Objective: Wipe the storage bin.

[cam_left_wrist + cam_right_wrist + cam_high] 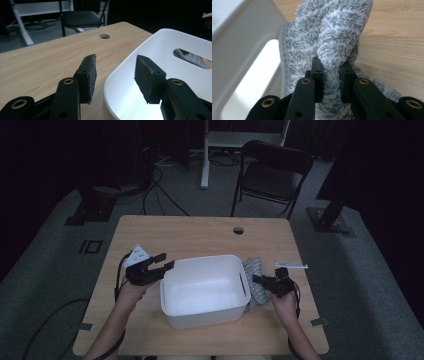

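Grey fleece cloth [337, 32] lies on the wooden table [200, 232], pressed against the right-hand wall of the white plastic bin [172, 317]; from the bin's centre it sits at about 3 o'clock, seen through the bin's handle slot in the left gripper view. A raised fold of the cloth is pinched between the black pads of the right gripper [331, 75], which are clamped tight on it with pile bulging above and below the grip. Right gripper and its hand [285, 302] stand at the bin's right side, about 4 o'clock from its centre.

Left gripper [115, 75] is at the bin's near-left corner, about 9 o'clock from centre. Its jaws stand apart, nothing between them; one pad is over the table, the other over the bin's rim. Bin interior, as far as visible, shows bare white floor.

Beyond the cloth, at about 2 o'clock, a pale flat strip [291, 265] lies on the table. A round cable hole [238, 230] sits at 12 o'clock near the far edge. A folding chair [272, 175] stands on the floor past the table.
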`<state>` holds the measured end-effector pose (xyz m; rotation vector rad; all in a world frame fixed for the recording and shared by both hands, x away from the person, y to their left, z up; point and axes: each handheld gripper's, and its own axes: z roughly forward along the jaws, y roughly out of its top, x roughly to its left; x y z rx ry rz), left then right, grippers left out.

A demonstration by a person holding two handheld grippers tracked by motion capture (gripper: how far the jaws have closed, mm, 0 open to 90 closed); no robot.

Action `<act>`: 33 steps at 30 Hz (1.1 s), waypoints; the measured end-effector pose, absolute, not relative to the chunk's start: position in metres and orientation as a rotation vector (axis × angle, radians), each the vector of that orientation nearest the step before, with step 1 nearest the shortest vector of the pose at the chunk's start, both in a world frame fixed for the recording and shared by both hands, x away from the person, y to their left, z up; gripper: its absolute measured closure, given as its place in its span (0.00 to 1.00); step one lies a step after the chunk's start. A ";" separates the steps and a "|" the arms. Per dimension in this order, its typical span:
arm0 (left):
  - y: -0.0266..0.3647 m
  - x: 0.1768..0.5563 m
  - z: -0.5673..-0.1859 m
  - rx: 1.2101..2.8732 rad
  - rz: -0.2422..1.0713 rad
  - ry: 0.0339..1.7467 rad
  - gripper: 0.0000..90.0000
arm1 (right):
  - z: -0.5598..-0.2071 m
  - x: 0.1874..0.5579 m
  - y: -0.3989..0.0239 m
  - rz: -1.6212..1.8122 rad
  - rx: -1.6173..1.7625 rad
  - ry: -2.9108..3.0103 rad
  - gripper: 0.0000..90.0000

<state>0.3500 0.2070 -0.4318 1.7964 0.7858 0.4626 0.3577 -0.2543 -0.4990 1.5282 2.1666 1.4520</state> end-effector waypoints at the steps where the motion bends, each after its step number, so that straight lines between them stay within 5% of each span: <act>1: 0.208 0.354 -0.431 1.801 0.439 0.766 0.58 | -0.498 0.356 -0.255 1.464 1.530 2.164 0.87; 11: 0.204 0.374 -0.436 1.904 0.363 0.669 0.60 | -0.497 0.349 -0.262 1.468 1.525 2.146 0.87; 21: 0.200 0.379 -0.447 1.919 0.324 0.694 0.82 | -0.499 0.349 -0.262 1.466 1.530 2.144 0.87; 33: 0.202 0.370 -0.449 1.906 0.321 0.695 0.87 | -0.499 0.349 -0.263 1.463 1.534 2.143 0.87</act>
